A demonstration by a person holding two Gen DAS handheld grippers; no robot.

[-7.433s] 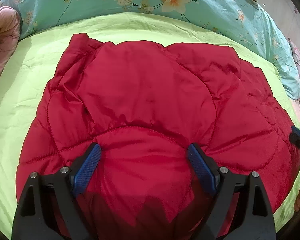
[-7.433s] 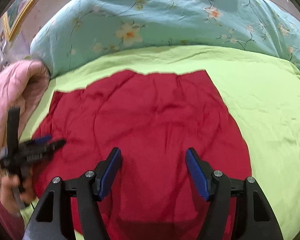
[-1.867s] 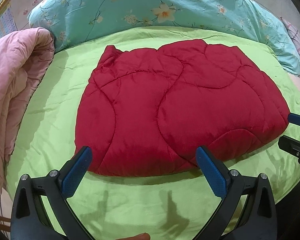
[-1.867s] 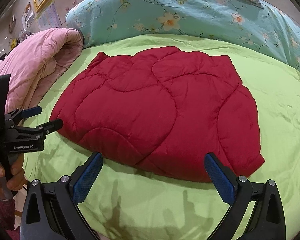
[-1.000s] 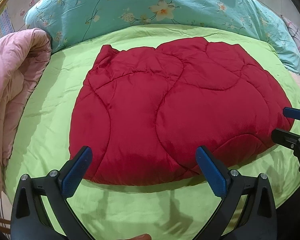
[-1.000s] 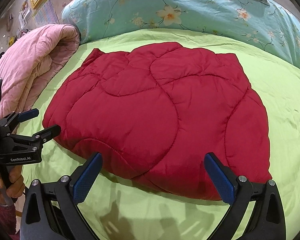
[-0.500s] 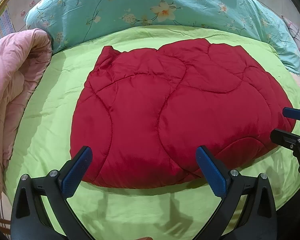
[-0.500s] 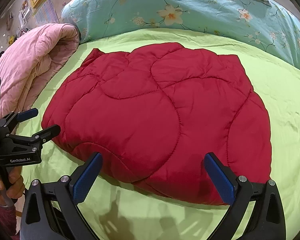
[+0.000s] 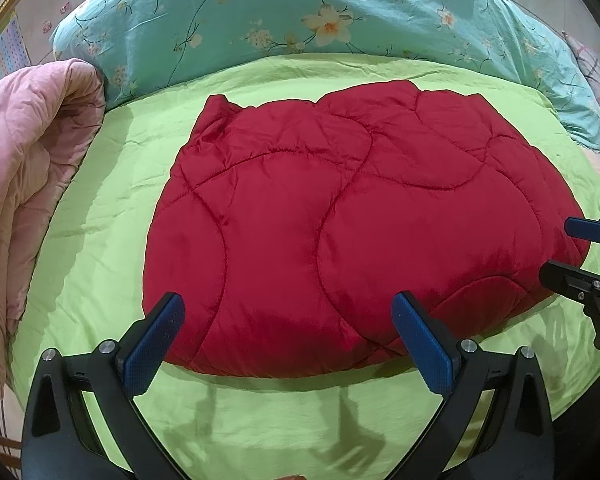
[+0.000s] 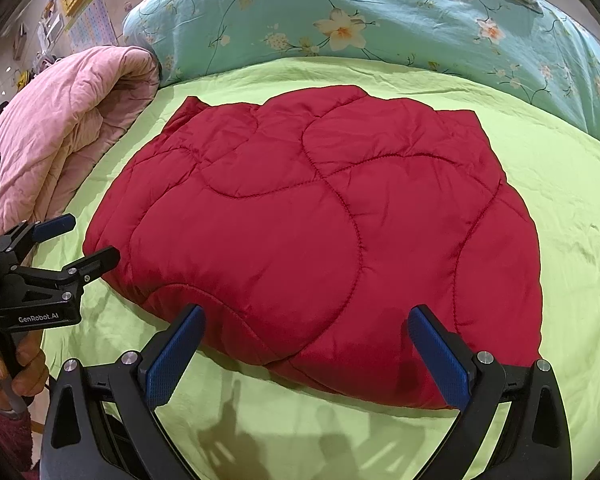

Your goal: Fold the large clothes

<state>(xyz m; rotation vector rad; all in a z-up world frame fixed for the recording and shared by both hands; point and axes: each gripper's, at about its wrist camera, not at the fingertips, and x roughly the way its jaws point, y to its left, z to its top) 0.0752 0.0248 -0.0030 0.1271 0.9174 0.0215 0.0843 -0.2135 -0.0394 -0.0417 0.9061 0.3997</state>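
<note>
Both grippers, left gripper marked "GenRobot.AI" and right gripper, hang released over the folded red jacket on the bed.

bare green sheet ahead, pink quilt left

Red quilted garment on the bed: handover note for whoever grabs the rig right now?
Left gripper: open, holding nothing, poised above the near edge of the red quilted garment.
Right gripper: open, holding nothing, also at the near edge.
The garment lies on the green sheet as a compact folded bundle, with its folded edge toward the grippers. A pink comforter is piled at its left and a floral blue quilt lies behind it.
Done: the garment looks folded into a rough rectangle, and nothing is gripped.
Left: judge whether one more fold is wanted; the far left corner is a bit rumpled. Otherwise probably finished.
</note>
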